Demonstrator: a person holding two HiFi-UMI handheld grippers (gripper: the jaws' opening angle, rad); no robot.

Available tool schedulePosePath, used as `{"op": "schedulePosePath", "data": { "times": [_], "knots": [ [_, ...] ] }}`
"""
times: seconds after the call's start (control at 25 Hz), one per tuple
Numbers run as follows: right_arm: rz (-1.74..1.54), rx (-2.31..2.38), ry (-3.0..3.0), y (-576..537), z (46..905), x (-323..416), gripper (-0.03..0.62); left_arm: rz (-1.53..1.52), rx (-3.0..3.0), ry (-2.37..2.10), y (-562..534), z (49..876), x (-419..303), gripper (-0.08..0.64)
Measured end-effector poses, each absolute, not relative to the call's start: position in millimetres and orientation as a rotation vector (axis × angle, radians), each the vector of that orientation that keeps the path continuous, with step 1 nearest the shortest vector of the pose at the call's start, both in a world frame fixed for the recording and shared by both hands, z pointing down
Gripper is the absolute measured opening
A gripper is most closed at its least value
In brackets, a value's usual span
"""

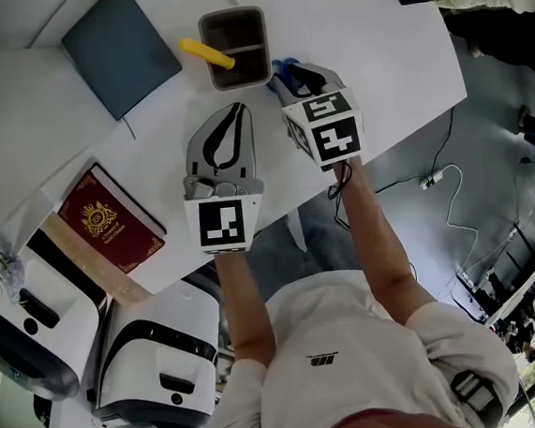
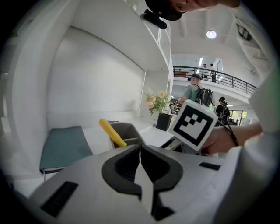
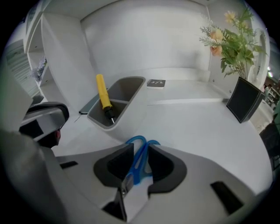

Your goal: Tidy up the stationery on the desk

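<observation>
Blue-handled scissors [image 3: 141, 154] lie on the white desk [image 3: 197, 131] between the jaws of my right gripper [image 3: 140, 153]. The jaws stand apart around the handles, with a gap on the left side, so the gripper is open. In the head view the scissors [image 1: 281, 69] show just right of a grey pen holder [image 1: 235, 47], under the right gripper [image 1: 295, 74]. A yellow pen [image 1: 206, 53] leans in that holder [image 3: 99, 118]. My left gripper [image 1: 235, 113] hovers near the desk's front, shut with nothing in it [image 2: 140, 151].
A teal notebook [image 1: 120, 48] lies at the back left and a red book [image 1: 108, 219] at the desk's left front edge. A black flower pot [image 3: 244, 104] stands at the right and a small card [image 3: 156, 83] behind the holder. White rounded furniture [image 1: 29, 325] sits below the desk.
</observation>
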State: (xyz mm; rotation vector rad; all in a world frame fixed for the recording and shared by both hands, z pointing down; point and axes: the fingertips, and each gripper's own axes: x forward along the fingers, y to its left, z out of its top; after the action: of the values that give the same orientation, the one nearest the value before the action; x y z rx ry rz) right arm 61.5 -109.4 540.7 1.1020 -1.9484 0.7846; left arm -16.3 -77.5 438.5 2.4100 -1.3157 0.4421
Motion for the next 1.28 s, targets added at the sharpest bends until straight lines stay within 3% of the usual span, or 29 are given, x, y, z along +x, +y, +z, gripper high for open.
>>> {"op": "schedulePosePath", "data": {
  "times": [0.48,1.28],
  "knots": [
    [0.706,1.095,-2.066,-102.2,505.2,62.8,0.063,0.433,2.411,-1.325,-73.2,433.5,-18.2,0.0],
    [0.505,1.187,-2.46,-126.2,344.3,36.0,0.058,0.364,2.444,-1.416,-79.6,387.1,-33.2,0.0]
  ]
}}
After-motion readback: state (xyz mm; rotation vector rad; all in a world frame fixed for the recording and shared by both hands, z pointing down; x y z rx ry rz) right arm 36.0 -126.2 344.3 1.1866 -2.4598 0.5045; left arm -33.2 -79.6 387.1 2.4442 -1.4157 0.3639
